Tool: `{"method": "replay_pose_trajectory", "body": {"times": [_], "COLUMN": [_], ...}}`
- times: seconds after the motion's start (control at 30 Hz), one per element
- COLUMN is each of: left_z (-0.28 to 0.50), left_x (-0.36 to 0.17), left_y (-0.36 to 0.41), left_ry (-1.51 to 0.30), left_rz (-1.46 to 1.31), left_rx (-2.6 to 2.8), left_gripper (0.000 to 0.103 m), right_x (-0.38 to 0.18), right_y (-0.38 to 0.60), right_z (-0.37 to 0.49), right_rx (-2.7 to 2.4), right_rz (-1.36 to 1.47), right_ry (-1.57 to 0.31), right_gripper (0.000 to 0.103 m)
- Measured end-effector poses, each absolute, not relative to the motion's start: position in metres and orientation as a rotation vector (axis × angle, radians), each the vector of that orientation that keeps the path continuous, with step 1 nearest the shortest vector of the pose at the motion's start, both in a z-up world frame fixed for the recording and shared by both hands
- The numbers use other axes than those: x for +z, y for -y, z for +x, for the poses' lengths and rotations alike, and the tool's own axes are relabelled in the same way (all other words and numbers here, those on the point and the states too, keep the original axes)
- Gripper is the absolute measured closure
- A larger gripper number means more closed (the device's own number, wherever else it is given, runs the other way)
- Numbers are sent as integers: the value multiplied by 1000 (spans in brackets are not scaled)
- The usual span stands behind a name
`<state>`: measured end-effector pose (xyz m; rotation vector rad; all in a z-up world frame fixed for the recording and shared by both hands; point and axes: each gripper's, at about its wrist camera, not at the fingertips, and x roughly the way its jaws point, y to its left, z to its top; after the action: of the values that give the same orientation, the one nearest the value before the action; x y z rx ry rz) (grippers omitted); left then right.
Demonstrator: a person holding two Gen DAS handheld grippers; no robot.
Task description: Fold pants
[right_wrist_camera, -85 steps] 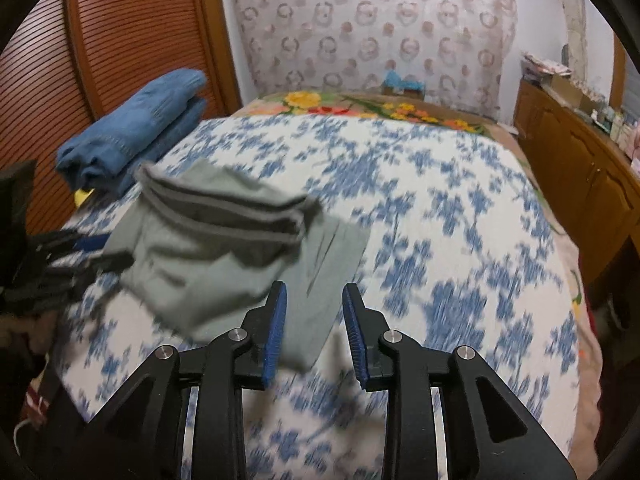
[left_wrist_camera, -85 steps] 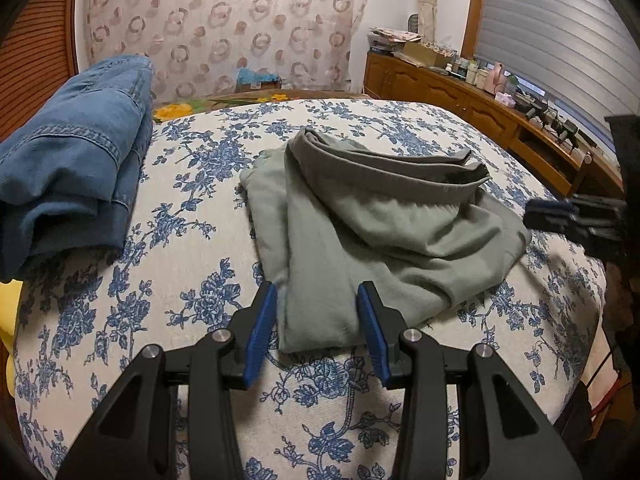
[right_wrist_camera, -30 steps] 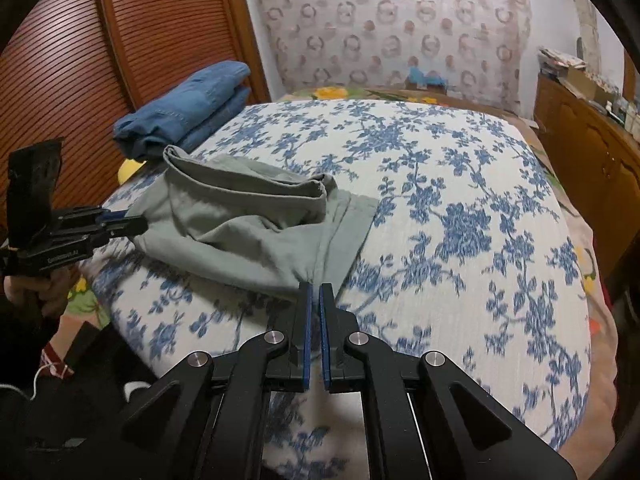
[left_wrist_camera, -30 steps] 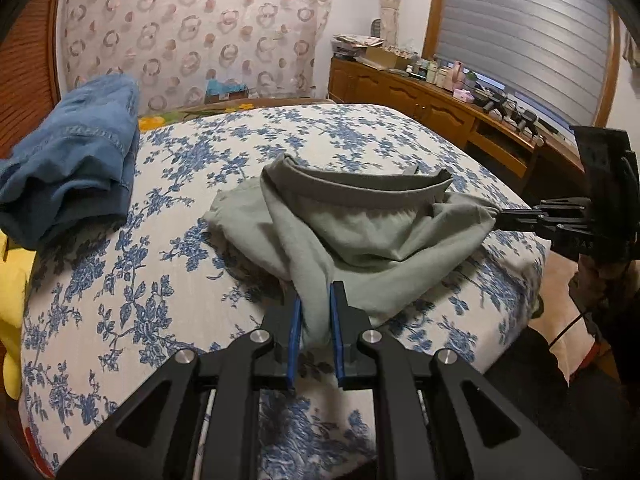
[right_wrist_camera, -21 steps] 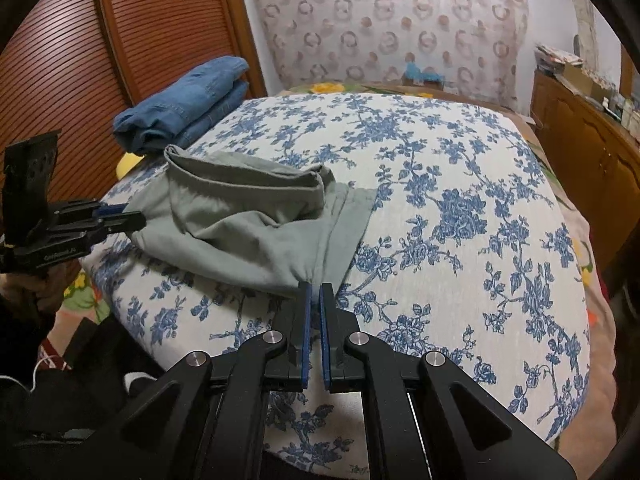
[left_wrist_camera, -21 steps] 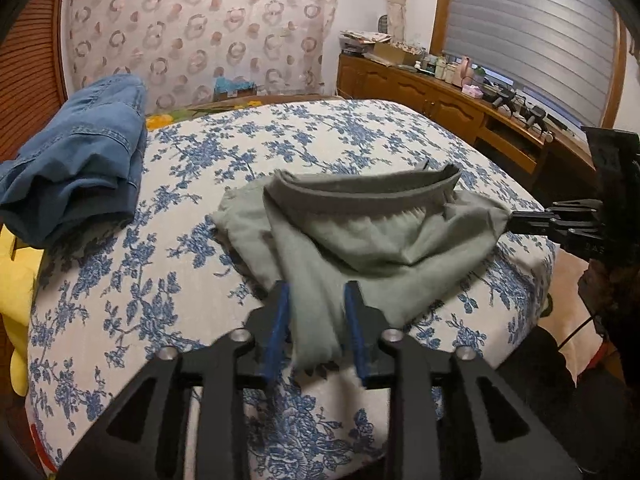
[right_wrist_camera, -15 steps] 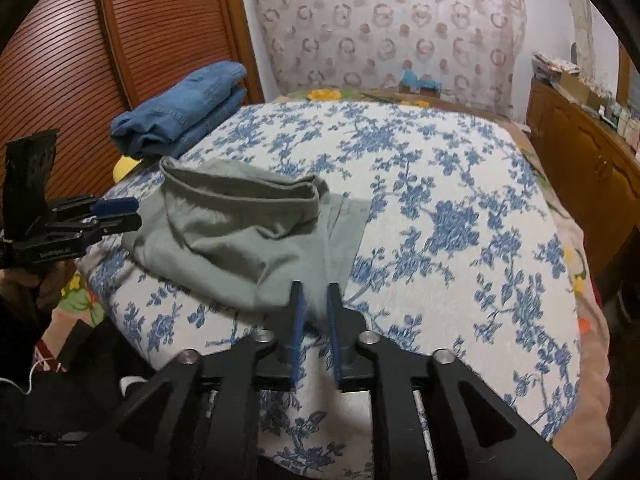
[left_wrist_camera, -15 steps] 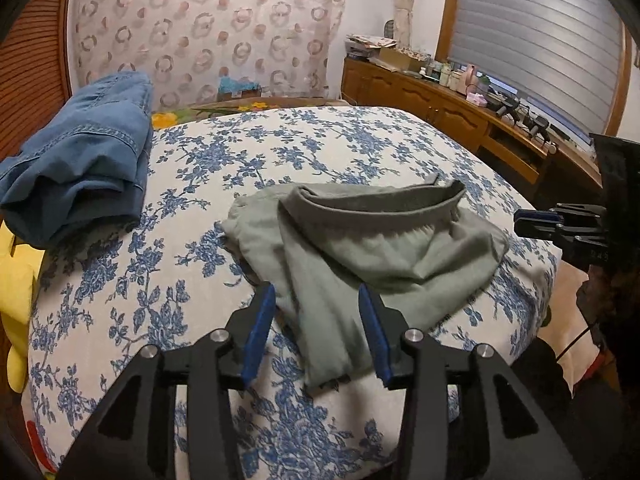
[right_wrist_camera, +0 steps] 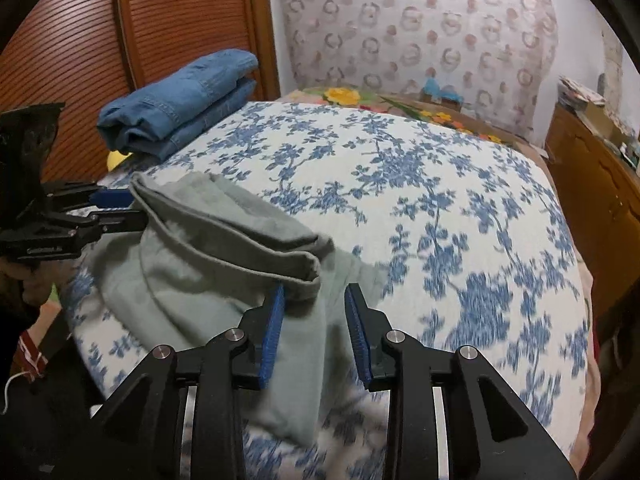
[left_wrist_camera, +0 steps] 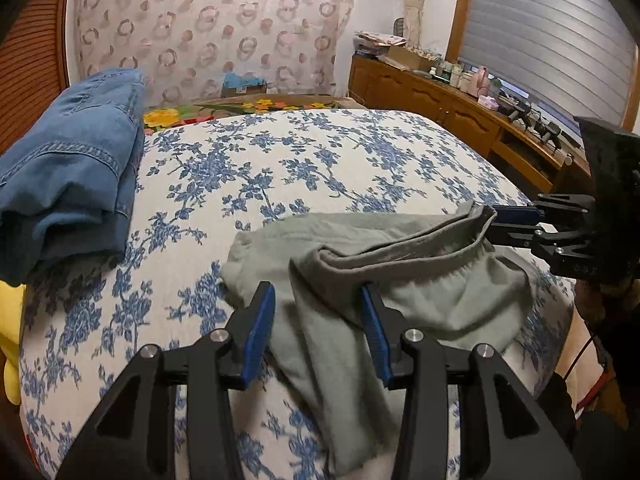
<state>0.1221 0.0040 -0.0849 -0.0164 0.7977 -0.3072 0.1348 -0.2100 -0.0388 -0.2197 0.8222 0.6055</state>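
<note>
Grey-green pants (left_wrist_camera: pixel 400 280) lie bunched on the blue-flowered bedspread (left_wrist_camera: pixel 300 168), waistband standing up, one end hanging over the near edge. My left gripper (left_wrist_camera: pixel 318 312) is open, its blue-padded jaws on either side of the waistband's near corner. My right gripper (right_wrist_camera: pixel 314 316) is open too, its jaws astride the other waistband corner of the pants (right_wrist_camera: pixel 208 264). Each gripper shows in the other's view, the right one (left_wrist_camera: pixel 516 220) and the left one (right_wrist_camera: pixel 116 208), at opposite ends of the waistband.
Folded blue jeans (left_wrist_camera: pixel 68 168) lie at the bed's left side, also in the right wrist view (right_wrist_camera: pixel 180 100). A wooden cabinet (left_wrist_camera: pixel 460 116) with small items runs along the right wall. A slatted wooden door (right_wrist_camera: pixel 80 40) stands left. Something yellow (left_wrist_camera: pixel 10 340) sits under the jeans.
Both grippers were shut on the pants' lower edge a second ago. They let go, opened wide and moved forward to the waistband corners. The cloth dropped and slumped on the bed.
</note>
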Motion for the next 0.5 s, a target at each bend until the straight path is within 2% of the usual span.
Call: {"method": "replay_pose_trajectory", "body": {"times": [0.2,0.23,0.27,0.33,0.5], "left_z": [129,131,131,133,135], "left_x": [-89,-90,-90,-90,-87], "left_y": [-9,-10,-12,-14,-18], "left_ry": [-802,-804,-805,-800,-786], "left_rz": [-37,-45,-50,-57,-70], "left_rx": [-292,-288,-285,-277,-264], "left_gripper": [60,60,60,60,60], "right_x": [-38,-39,-40,-42,-26], "right_y": [195,193,192,191,195], "right_z": [148,150,153,159,167], "right_rx": [684,685,687,687,599], "right_rz": [-242,-241,-238,-229,-164], "right_ry": [-834,-838,-846,-859,-760], "right_gripper": [73,78,89,96,99]}}
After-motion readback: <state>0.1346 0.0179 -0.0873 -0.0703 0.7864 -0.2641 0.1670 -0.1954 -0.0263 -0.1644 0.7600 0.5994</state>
